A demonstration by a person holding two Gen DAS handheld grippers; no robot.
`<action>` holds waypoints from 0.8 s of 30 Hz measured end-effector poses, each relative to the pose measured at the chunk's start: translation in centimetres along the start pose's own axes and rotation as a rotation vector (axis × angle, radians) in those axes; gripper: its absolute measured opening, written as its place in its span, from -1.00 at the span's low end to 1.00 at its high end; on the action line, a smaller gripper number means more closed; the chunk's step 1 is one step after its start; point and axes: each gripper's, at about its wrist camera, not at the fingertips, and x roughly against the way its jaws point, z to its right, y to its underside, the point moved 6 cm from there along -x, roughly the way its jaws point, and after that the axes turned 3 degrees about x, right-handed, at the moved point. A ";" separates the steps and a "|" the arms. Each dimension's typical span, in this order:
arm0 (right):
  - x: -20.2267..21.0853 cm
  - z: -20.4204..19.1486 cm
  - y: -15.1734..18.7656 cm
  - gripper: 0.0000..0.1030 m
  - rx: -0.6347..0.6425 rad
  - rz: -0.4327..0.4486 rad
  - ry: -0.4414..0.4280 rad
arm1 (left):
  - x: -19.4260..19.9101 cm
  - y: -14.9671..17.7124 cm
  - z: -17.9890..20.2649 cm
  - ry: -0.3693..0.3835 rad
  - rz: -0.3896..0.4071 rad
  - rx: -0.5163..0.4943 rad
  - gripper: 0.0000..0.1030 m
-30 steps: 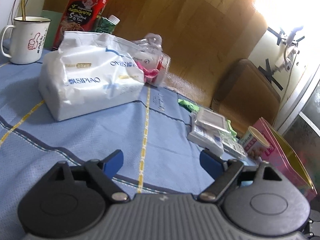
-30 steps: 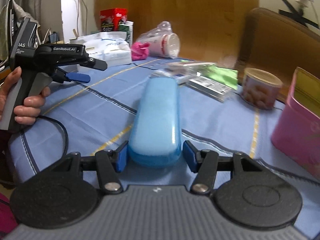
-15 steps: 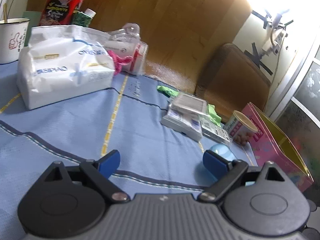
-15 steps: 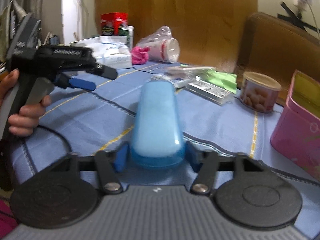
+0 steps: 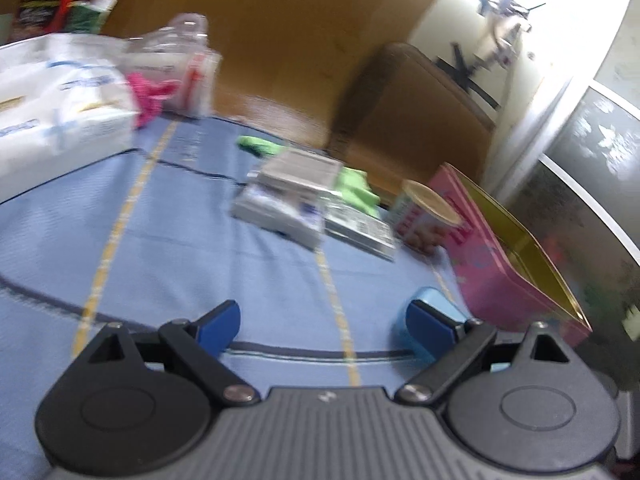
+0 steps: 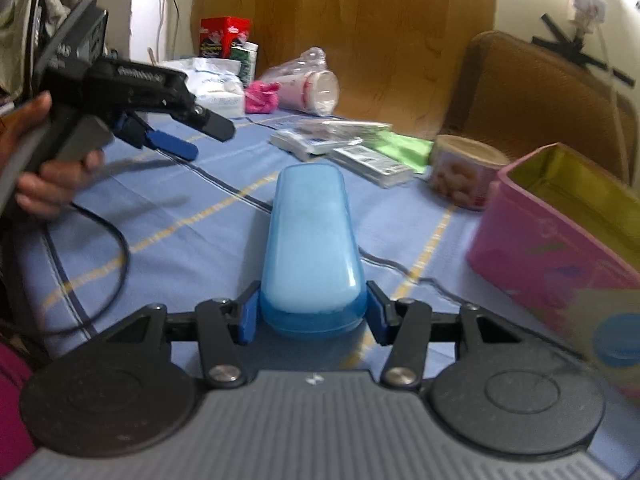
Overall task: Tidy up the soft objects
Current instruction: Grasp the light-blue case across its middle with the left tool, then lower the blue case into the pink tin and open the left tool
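Your right tool point(image 6: 312, 314) is pinching the wide end of a pale blue, rounded translucent plastic case point(image 6: 312, 248), one blue pad on each side, and the case is pointing away from you above the blue cloth-covered desk point(image 6: 168, 216). Your left tool point(image 5: 320, 322) is hanging spread wide over the same cloth with nothing between its blue pads point(image 5: 218, 324); the tip of the blue case is peeking out just beside its right-hand pad. From the right wrist view, your left hand point(image 6: 44, 168) is gripping that tool's handle off to the left. To the right, an open pink rectangular tin with a gold lining point(image 6: 560, 224) is standing near the case. Farther on, a short round can with a tan lid point(image 6: 464, 168) is sitting beside the tin, then flat white packets point(image 6: 344, 148) lying partly on a green cloth point(image 6: 404, 146). At the far edge, a crumpled pink soft item point(image 6: 260, 98) is lying between a white tissue pack point(image 6: 216, 88) and a toppled clear plastic-wrapped cup point(image 6: 308, 88).
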 end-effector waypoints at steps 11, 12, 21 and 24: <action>1.0 3.0 1.8 0.27 -0.075 0.007 0.097 | -3.7 1.1 6.8 0.066 -0.107 -0.149 0.81; 0.7 2.9 1.7 0.35 -0.062 0.009 0.096 | -3.8 1.3 7.0 0.065 -0.112 -0.154 0.81; -1.6 3.7 0.3 0.48 -0.042 0.011 0.004 | -4.5 3.2 7.6 0.089 -0.196 -0.138 0.44; -1.4 3.7 0.3 0.42 -0.069 0.021 0.006 | -4.3 2.3 8.4 0.076 -0.170 -0.156 0.31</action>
